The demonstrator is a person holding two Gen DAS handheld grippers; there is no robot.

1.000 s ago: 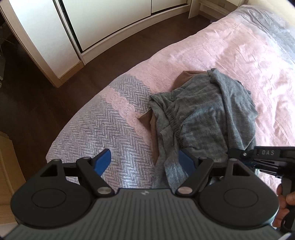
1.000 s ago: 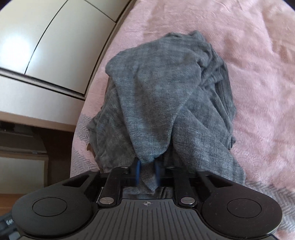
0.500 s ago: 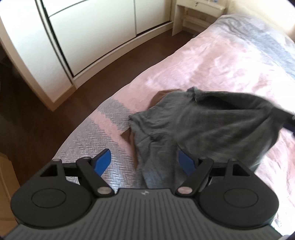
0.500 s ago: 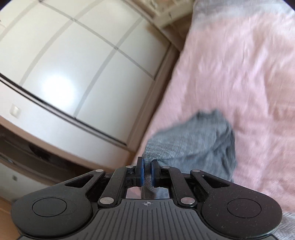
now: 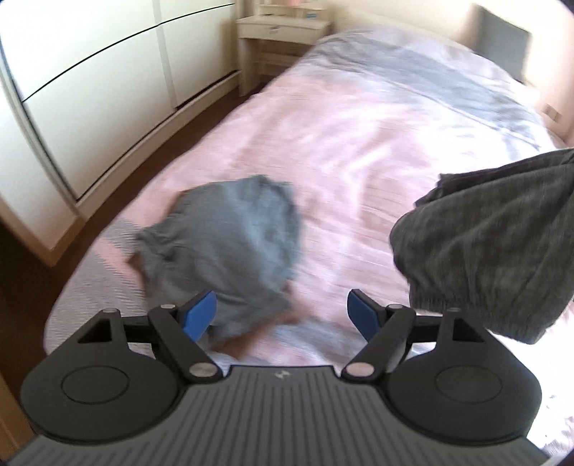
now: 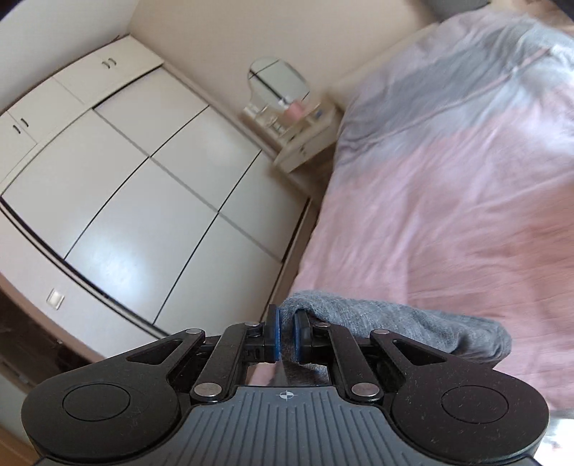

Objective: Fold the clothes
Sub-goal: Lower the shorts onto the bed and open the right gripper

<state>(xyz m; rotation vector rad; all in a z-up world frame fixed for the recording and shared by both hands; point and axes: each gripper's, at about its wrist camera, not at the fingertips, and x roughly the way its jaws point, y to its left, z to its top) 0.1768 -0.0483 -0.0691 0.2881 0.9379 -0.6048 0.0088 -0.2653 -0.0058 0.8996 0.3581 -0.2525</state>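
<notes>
My left hand-held gripper [image 5: 281, 315] has its blue pads spread wide with nothing between them. Just ahead of it, toward its left finger, a grey garment [image 5: 229, 247] lies crumpled on the bed [image 5: 358, 150]; its near edge runs right up to that finger's pad, though motion blur keeps me from saying whether they touch. A brownish piece [image 5: 229, 344] peeks out under the garment's near edge, and I think it is other cloth, but the blur is too heavy to be sure.

My right hand-held gripper [image 6: 285, 338] is nearly closed, its pads pinching the edge of a darker grey garment [image 6: 394, 322] that trails off to its right, over the pink bedspread. From the left wrist view that same piece [image 5: 495, 251] hangs in the air ahead and to the right of the left hand-held gripper, its gathered elastic hem lowest, well apart from the crumpled one.

I count two grey garments: one lying, one lifted.

Beyond the bed, to the left of both grippers, stand a white wardrobe [image 6: 136, 200] and a small nightstand [image 5: 283, 32], with a mirror [image 6: 278, 80] on it.
</notes>
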